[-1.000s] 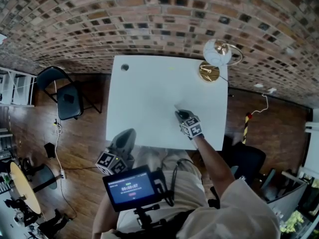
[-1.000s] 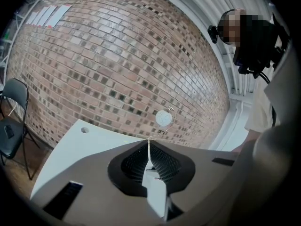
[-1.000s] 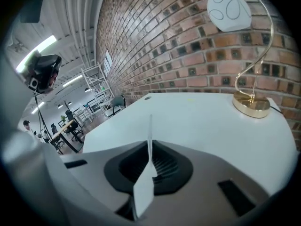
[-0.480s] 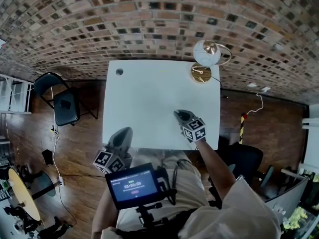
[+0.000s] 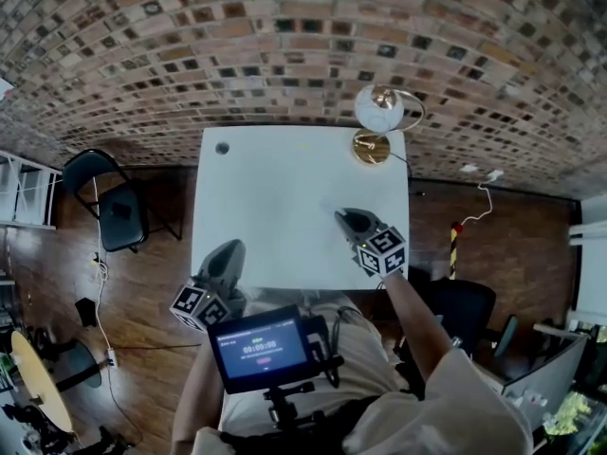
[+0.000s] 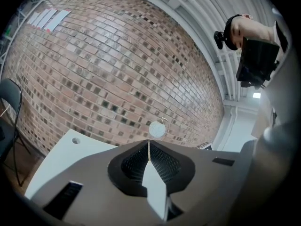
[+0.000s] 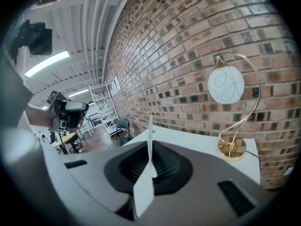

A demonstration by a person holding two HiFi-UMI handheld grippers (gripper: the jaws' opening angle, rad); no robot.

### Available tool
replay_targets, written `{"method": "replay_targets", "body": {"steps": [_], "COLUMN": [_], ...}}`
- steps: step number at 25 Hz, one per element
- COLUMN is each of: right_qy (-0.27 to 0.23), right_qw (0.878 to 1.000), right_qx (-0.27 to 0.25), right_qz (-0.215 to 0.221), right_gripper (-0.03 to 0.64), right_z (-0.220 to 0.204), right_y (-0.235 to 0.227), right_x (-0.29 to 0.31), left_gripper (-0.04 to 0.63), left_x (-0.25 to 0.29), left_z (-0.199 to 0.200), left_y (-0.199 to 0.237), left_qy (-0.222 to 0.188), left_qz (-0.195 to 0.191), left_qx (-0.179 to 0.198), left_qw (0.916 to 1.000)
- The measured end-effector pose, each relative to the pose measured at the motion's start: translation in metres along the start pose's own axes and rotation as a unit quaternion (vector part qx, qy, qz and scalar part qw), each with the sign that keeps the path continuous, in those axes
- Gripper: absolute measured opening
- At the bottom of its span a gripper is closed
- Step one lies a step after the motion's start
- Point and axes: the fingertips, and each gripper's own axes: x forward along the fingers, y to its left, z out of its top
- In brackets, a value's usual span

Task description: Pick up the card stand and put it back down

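The left gripper [image 5: 229,254] is hanging over the near left corner of the white table [image 5: 275,188], and its two jaws are pressing together with nothing between them. The right gripper [image 5: 347,218] is hanging over the near right part of the table, and its jaws are pressing tight together too, pinching nothing. A lamp [image 5: 377,112] with a round white ball and a gold foot is standing at the far right corner by the brick wall [image 5: 285,45], and the card stand is not showing clearly in any view, so I cannot tell where it is.
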Motion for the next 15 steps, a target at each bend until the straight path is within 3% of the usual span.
{"method": "replay_targets", "body": {"steps": [15], "right_qy": [-0.039], "right_qw": [0.999], "right_qx": [-0.027], "right_qz": [-0.003], "right_gripper": [0.025], "right_z": [0.108], "right_y": [0.028], "right_x": [-0.074], "left_gripper": [0.012], "left_x": [-0.007], "left_z": [0.058], "left_y": [-0.018], "left_qy": [-0.040], "left_qz": [-0.030], "left_qx": [-0.003], "left_qw": [0.9988]}}
